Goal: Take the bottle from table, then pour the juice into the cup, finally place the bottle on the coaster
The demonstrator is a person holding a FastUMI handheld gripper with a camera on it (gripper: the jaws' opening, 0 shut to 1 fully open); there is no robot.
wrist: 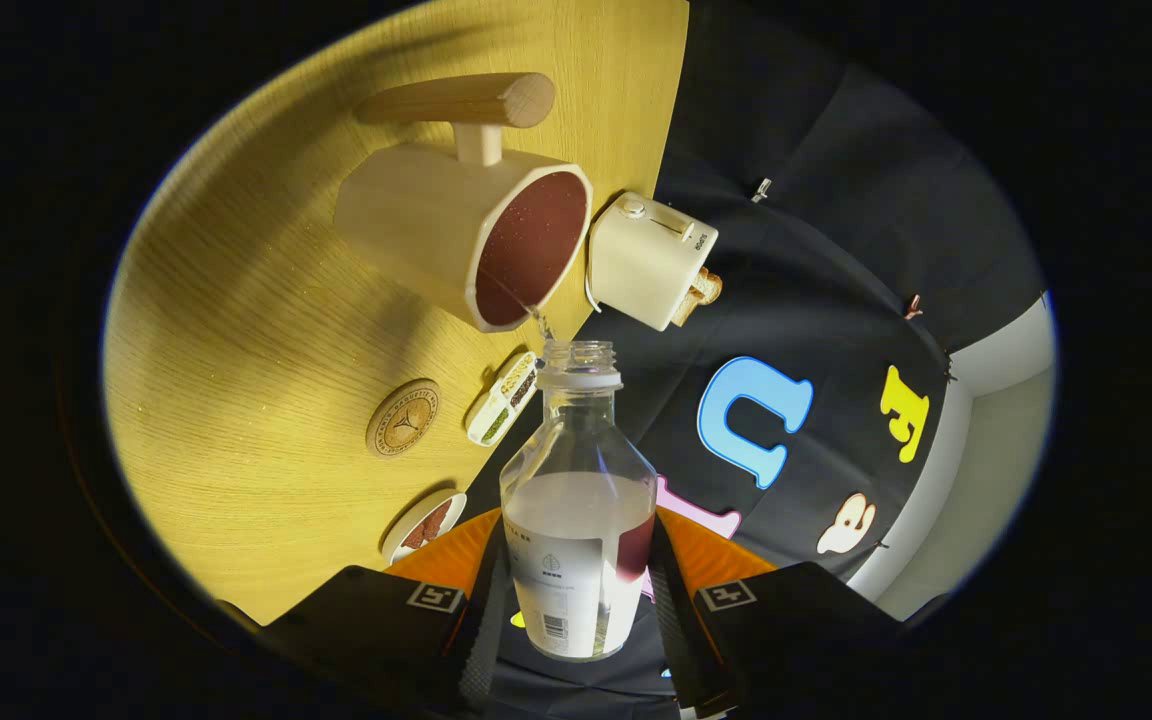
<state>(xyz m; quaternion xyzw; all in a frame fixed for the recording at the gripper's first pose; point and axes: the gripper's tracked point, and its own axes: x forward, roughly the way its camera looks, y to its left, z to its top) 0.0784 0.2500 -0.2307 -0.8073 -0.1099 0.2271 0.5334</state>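
Gripper (576, 590) fingers pinched the bottle (577, 500) from both sides, tilted, mouth just beside the cup (466, 240) rim, thin stream running in. Judgement: hold the tilt steady, mouth over the rim; coaster (402, 418) waited nearby on the table (236, 330).

The bottle (576, 520) carries a white label with a small round emblem, tiny print and a barcode, all too small to make out. The round wooden coaster (403, 418) bears a burnt-in emblem with illegible lettering.
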